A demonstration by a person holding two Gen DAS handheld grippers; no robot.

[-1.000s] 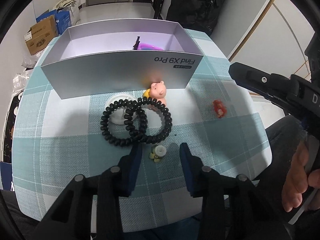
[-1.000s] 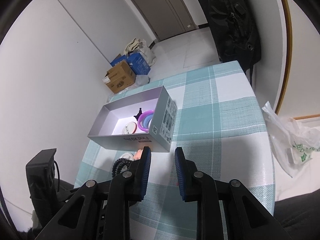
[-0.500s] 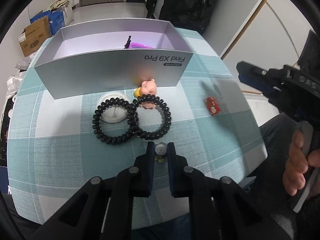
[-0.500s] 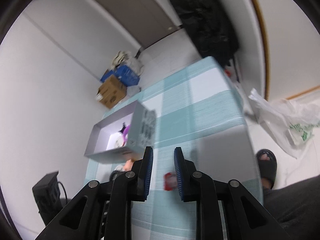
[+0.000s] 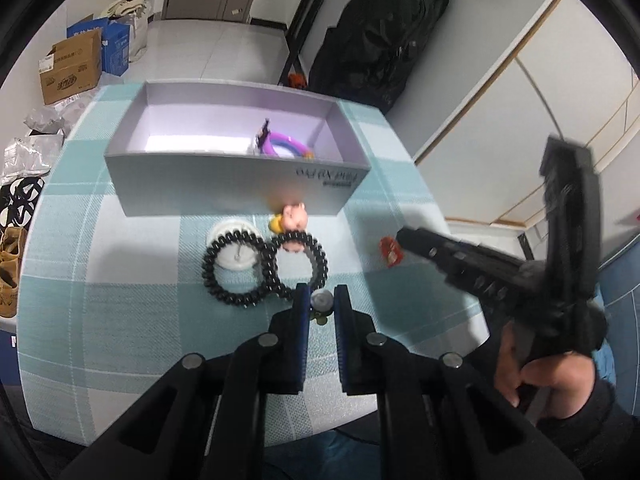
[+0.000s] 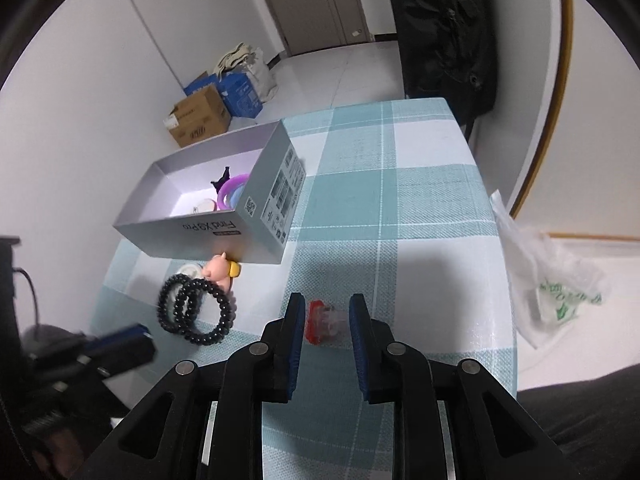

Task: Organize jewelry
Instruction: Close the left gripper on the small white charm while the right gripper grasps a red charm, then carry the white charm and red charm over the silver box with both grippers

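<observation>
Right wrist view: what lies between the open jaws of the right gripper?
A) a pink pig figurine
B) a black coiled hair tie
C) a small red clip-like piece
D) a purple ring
C. The right gripper has its jaws spread to either side of the small red clip-like piece on the checked tablecloth, not yet touching it; the two black coiled hair ties lie off to the left.

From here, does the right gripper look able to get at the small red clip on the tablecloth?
Probably yes: the right gripper is open with the small red clip sitting between its fingers, nothing blocking; whether it touches cannot be told.
</observation>
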